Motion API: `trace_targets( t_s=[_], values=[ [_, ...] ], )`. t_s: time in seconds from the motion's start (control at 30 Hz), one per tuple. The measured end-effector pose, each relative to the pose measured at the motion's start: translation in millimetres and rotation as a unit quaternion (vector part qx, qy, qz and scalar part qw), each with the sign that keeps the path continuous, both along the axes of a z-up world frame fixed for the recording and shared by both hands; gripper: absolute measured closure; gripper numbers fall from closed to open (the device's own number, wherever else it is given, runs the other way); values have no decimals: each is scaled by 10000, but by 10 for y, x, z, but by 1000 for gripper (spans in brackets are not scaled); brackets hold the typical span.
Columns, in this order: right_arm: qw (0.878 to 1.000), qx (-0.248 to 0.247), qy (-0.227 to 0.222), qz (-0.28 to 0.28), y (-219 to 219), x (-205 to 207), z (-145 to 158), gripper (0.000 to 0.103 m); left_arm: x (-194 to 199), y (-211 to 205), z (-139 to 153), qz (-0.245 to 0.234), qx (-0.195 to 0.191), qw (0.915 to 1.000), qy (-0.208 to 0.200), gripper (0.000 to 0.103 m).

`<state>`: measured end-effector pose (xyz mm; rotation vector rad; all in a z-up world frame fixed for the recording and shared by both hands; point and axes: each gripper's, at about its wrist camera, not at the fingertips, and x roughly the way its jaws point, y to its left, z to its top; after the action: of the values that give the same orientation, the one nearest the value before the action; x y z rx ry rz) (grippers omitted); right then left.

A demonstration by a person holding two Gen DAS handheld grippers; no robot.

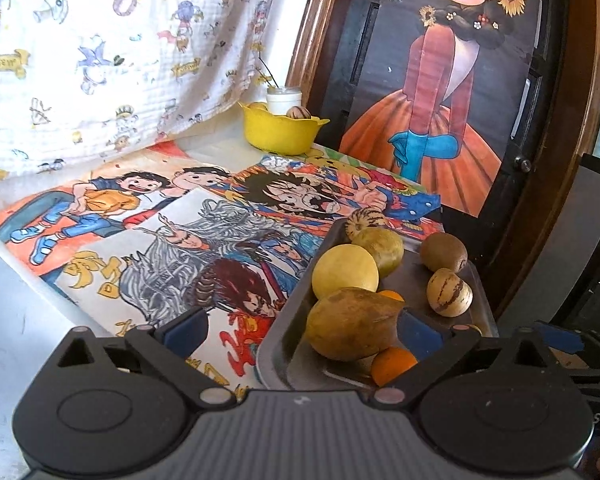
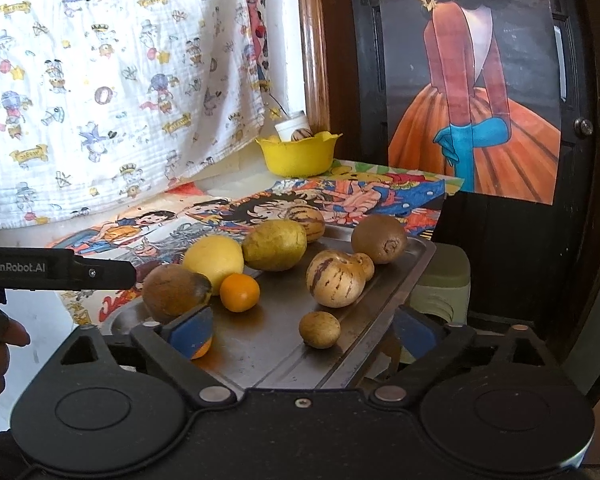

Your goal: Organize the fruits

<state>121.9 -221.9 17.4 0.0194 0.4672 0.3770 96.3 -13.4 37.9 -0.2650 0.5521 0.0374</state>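
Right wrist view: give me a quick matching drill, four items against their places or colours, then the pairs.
Items:
1. small orange fruit
2. yellow bowl
3. striped cream fruit
4. smallest brown fruit

Descriptions:
A. at the back, near the hanging patterned cloth
B. nearest the camera on the metal tray, alone
C. purple streaks on pale skin, middle of the tray
D. bright orange, just in front of the round yellow fruit

Pairs: 1-D, 2-A, 3-C, 4-B
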Motion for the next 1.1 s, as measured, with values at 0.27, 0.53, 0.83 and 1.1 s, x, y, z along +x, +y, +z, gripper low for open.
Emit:
trace_targets(
  t_s=[0.27, 0.53, 0.83, 1.1],
  values=[
    [9998, 46, -172, 80, 13, -205, 31, 1, -184, 38, 3, 114, 24, 9998, -143, 0],
    [9991, 45, -320, 258, 56, -451, 71, 1, -409, 64, 15, 208, 140, 9994, -255, 0],
    [9986, -23, -326, 418, 75, -708, 131, 1, -720, 72, 102, 264, 390, 9981, -397, 0],
    [9985, -40, -134, 531, 65, -942, 198, 1, -956, 78, 118, 135, 634, 9973, -342, 0]
  ],
)
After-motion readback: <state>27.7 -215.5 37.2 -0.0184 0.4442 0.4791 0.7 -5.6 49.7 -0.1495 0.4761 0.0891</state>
